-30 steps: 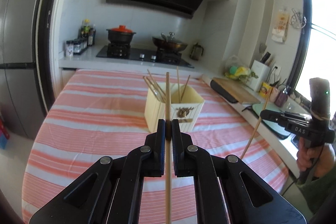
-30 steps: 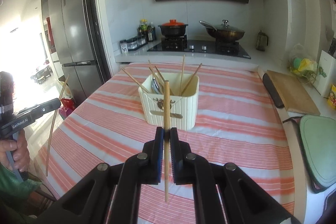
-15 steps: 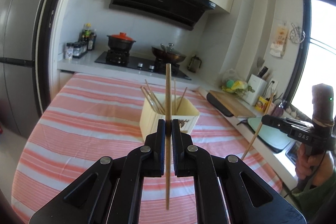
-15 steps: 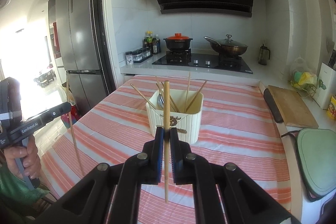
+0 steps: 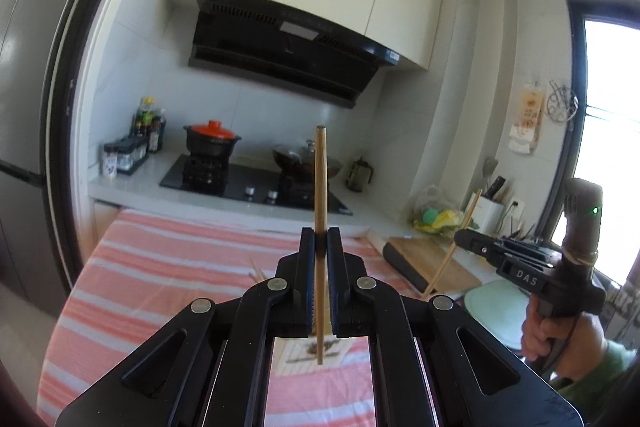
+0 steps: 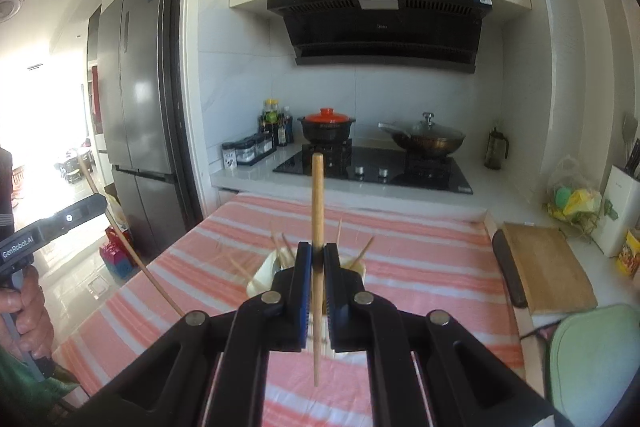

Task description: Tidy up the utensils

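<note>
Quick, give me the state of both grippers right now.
Left gripper: closed on a wooden chopstick, held upright.
Right gripper: closed on another wooden chopstick, also upright.

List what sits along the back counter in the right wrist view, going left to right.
Spice jars → sauce bottles → black pot with a red lid → wok with a glass lid → dark glass jug → bag of produce → white knife block.
</note>
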### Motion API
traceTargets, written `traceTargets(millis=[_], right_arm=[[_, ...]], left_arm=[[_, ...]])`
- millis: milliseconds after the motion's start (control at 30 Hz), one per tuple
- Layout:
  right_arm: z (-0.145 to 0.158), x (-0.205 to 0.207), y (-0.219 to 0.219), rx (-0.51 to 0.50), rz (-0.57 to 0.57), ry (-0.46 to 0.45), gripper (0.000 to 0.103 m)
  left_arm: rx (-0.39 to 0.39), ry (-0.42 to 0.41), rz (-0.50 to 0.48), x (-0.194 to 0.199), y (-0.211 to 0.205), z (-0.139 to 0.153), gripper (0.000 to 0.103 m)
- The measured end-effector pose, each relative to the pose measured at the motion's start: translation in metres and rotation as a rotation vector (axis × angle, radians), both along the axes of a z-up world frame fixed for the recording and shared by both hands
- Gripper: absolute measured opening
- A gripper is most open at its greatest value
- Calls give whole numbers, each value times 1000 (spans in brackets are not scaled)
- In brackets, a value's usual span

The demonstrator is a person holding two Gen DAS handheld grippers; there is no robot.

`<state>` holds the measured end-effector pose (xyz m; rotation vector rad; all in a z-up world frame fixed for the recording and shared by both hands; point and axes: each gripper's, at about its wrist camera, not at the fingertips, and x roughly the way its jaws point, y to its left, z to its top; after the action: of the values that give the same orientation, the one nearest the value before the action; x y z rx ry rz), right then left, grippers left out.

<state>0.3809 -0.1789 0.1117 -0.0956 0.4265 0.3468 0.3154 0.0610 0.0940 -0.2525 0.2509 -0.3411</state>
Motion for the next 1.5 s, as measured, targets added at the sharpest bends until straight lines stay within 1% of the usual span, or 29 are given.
traceTargets(millis=[67, 167, 267, 333, 400, 467, 500, 533, 567, 600, 633, 667, 700, 733, 767, 800, 833, 867, 900, 933, 967, 1033, 1100, 1233, 1300, 1400, 1500], right_arm=[[10, 25, 6, 9, 3, -31, 6], [10, 57, 16, 15, 15, -48, 6], [-10, 86, 31, -12, 47, -14, 6], [-31, 101, 42, -49, 65, 7, 6], [-59, 117, 48, -71, 70, 62, 6], [-89, 136, 50, -51, 80, 162, 6], [-104, 144, 48, -34, 87, 216, 6], [-119, 153, 48, -24, 96, 279, 7], [-132, 160, 47, -21, 92, 338, 7], [-142, 165, 45, -16, 79, 376, 8], [-147, 167, 41, -6, 67, 392, 15], [-148, 166, 36, 9, 57, 397, 29], [-146, 162, 29, 30, 52, 392, 36], [-140, 155, 23, 49, 44, 375, 46], [-133, 145, 17, 59, 35, 350, 50], [-125, 133, 12, 60, 31, 320, 51], [-118, 120, 7, 54, 27, 287, 56], [-110, 105, 3, 42, 17, 253, 64], [-103, 91, -1, 30, 5, 221, 69], [-96, 78, -4, 21, -8, 191, 78], [-91, 62, -7, 12, -25, 163, 86], [-82, 30, -10, -4, -62, 108, 87], [-76, 0, -10, -10, -86, 81, 87], [-69, -47, -9, 21, -119, 79, 91], [-68, -68, -6, 4, -147, 77, 91], [-65, -96, -1, -26, -155, 73, 91], [-62, -116, 0, -23, -166, 70, 91]], left_arm=[[24, -8, 15, 25, -10, 7, 4], [51, 41, 19, 64, -24, -1, 4], [72, 125, 21, 100, -36, -26, 4], [78, 198, 31, 122, -40, -48, 4], [88, 270, 33, 139, -45, -71, 4], [115, 330, 29, 153, -50, -92, 4], [138, 356, 22, 158, -54, -101, 4], [169, 383, 22, 162, -58, -109, 7], [199, 408, 25, 163, -61, -115, 12], [220, 425, 27, 162, -63, -118, 33], [226, 423, 30, 157, -62, -119, 59], [219, 401, 39, 148, -59, -117, 70], [210, 370, 52, 137, -57, -113, 86], [211, 339, 67, 124, -54, -109, 97], [224, 317, 84, 114, -52, -105, 100], [248, 300, 108, 103, -52, -101, 101], [288, 289, 142, 92, -54, -97, 102], [333, 278, 180, 79, -57, -94, 102], [372, 270, 215, 68, -60, -92, 102], [402, 265, 243, 55, -63, -91, 102], [417, 263, 259, 42, -65, -90, 102], [404, 259, 282, 18, -67, -88, 103], [399, 258, 313, -3, -70, -87, 103], [413, 282, 349, -33, -75, -87, 103], [421, 296, 342, -46, -77, -87, 103], [434, 303, 336, -67, -81, -86, 103], [438, 302, 340, -88, -80, -82, 103]])
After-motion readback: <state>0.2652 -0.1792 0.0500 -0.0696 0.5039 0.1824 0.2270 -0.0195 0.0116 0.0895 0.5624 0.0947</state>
